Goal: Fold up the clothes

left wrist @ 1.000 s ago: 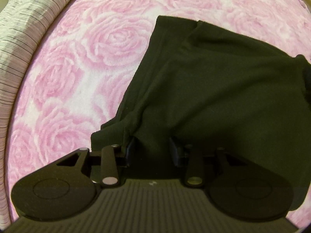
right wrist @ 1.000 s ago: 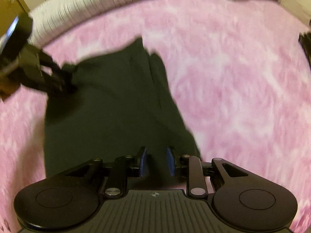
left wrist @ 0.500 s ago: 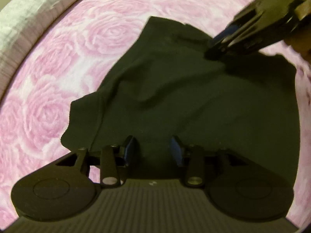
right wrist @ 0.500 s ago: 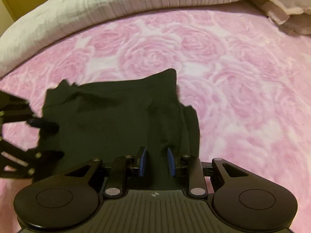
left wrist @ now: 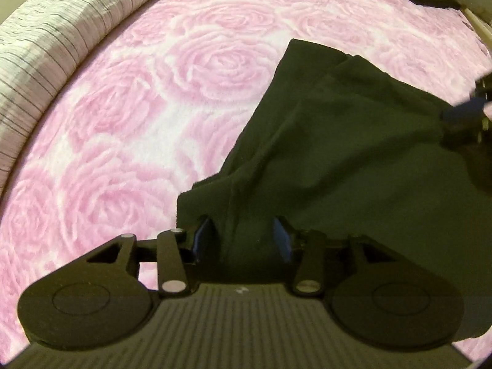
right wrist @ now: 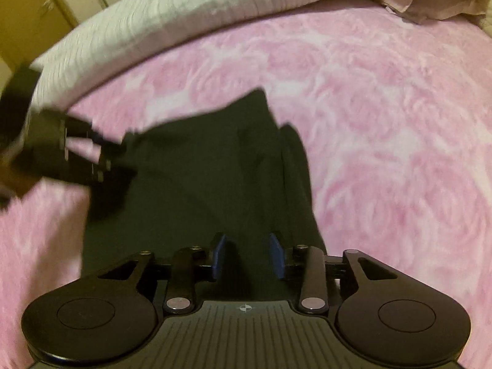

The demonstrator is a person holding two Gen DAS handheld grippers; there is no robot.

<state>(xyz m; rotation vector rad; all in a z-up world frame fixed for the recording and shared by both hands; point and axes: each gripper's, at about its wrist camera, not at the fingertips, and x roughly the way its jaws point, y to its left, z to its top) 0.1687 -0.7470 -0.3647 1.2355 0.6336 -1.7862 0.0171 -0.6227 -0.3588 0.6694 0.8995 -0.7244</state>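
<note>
Release step of a fold: the black garment (left wrist: 338, 153) lay doubled on the pink rose blanket (left wrist: 138, 123). The left gripper (left wrist: 243, 240) and right gripper (right wrist: 247, 255) were opening, cloth between the jaws but unpressed. Next, probably, withdrawal and regrasping. No containers appeared.

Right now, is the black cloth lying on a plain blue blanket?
No, the black garment lies on a pink blanket with a big rose pattern all over it.
</note>
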